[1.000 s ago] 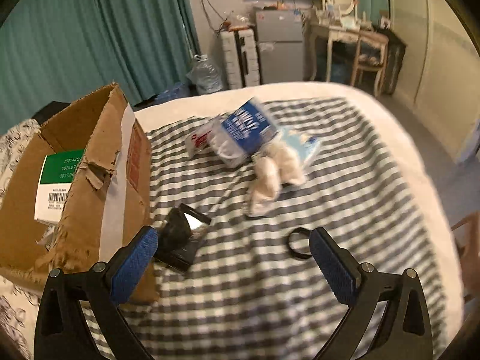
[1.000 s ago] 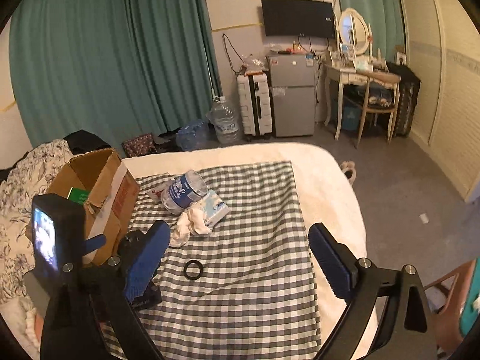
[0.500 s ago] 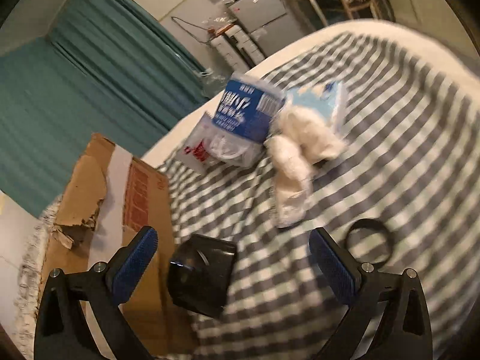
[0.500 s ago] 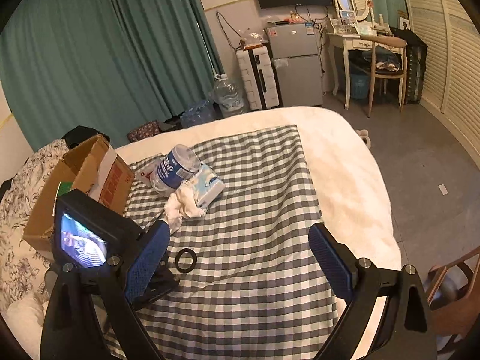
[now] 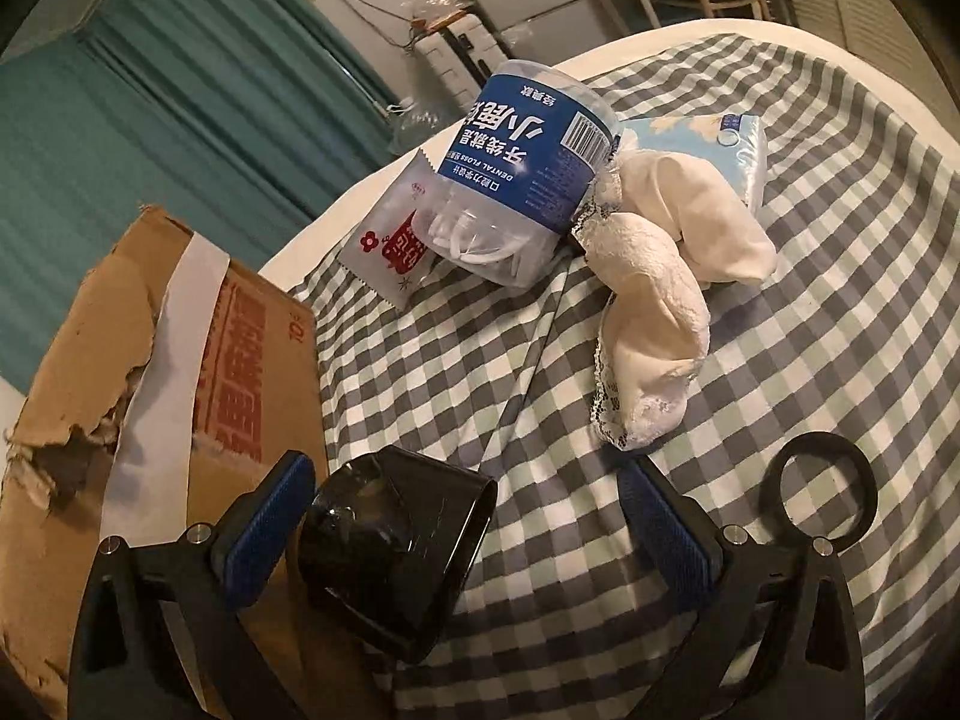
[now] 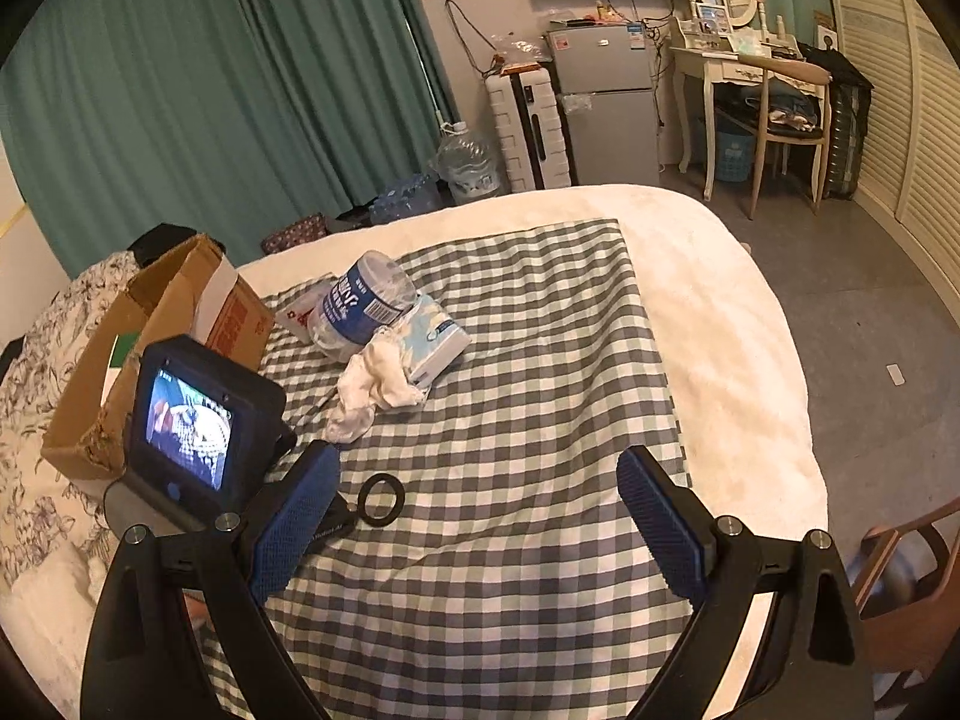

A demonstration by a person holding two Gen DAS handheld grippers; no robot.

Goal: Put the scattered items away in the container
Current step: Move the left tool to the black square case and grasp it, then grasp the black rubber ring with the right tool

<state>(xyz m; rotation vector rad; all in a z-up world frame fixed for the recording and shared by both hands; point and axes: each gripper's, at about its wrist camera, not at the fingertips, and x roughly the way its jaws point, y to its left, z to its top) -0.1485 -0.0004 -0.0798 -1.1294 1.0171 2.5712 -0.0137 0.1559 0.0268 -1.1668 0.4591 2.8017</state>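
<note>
A black cup-shaped holder [image 5: 396, 546] lies on its side on the checked cloth, between my open left gripper's [image 5: 468, 531] fingers, close to the left pad [image 5: 264, 525]. The torn cardboard box [image 5: 138, 396] stands just left of it; it also shows in the right wrist view [image 6: 180, 324]. A black ring [image 5: 822, 495] lies right of the left gripper, also in the right view [image 6: 381, 499]. A floss jar [image 5: 522, 174], a red-printed sachet [image 5: 396, 246], white socks [image 5: 654, 276] and a tissue pack [image 5: 714, 138] lie farther back. My right gripper [image 6: 480, 528] is open and empty above the cloth.
The checked cloth [image 6: 540, 396] covers a white bed [image 6: 738, 324]. The left gripper's camera body [image 6: 198, 426] sits at the left in the right view. A floral duvet [image 6: 30, 396] lies beyond the box. A wooden chair [image 6: 912, 570] stands at the bed's right.
My left gripper has dropped low and forward, so the black holder now lies between its fingers. My right gripper has shifted slightly, still open over the cloth.
</note>
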